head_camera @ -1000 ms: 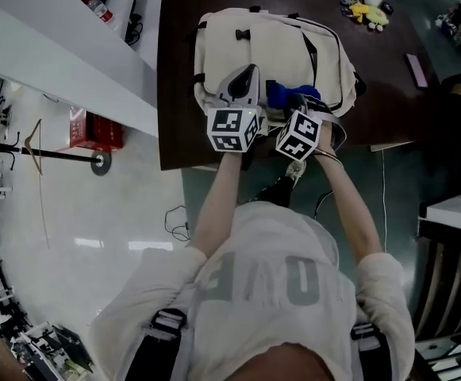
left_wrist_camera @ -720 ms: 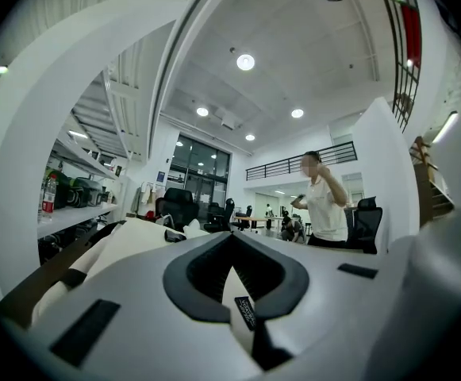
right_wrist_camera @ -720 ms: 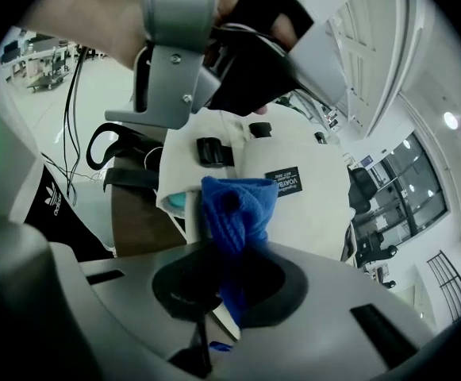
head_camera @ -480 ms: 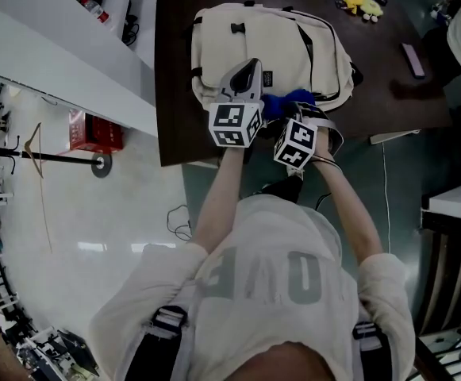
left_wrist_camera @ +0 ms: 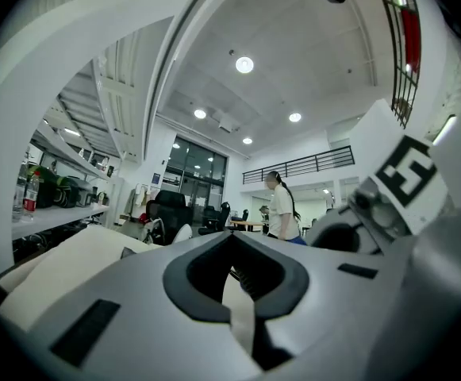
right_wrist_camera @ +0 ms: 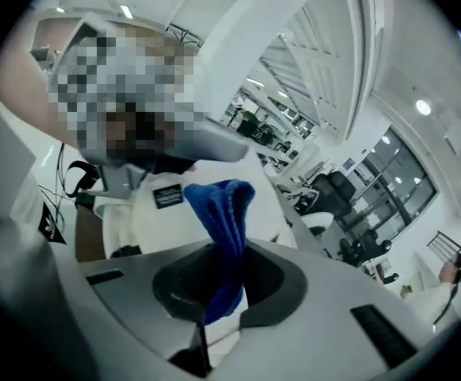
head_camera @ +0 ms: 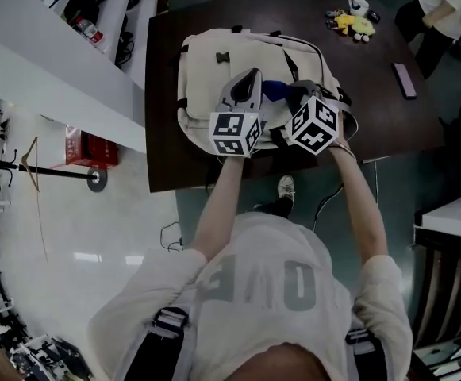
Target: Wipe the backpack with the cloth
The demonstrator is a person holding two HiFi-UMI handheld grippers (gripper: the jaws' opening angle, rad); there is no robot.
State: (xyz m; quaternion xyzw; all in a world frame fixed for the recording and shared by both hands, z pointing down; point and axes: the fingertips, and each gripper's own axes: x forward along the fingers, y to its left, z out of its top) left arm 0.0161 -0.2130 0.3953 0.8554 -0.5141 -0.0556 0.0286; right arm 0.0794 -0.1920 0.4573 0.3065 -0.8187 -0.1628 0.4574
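Right claw [right_wrist_camera: 214,296]: jaws clamped on the blue cloth [right_wrist_camera: 228,209]. The cloth's folded length runs straight out along the jaws, toward the backpack [head_camera: 214,62]. Left claw [left_wrist_camera: 242,296]: jaws together, nothing gripped. Both claws are side by side over the backpack's near half, with both forearms stretched forward. The cream backpack lies flat on the dark worktop [head_camera: 373,62], its long axis across the person's front.

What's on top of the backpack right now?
A blue cloth, clamped in the right gripper, sits over the backpack, with the left gripper alongside. The fabric beneath both is covered.
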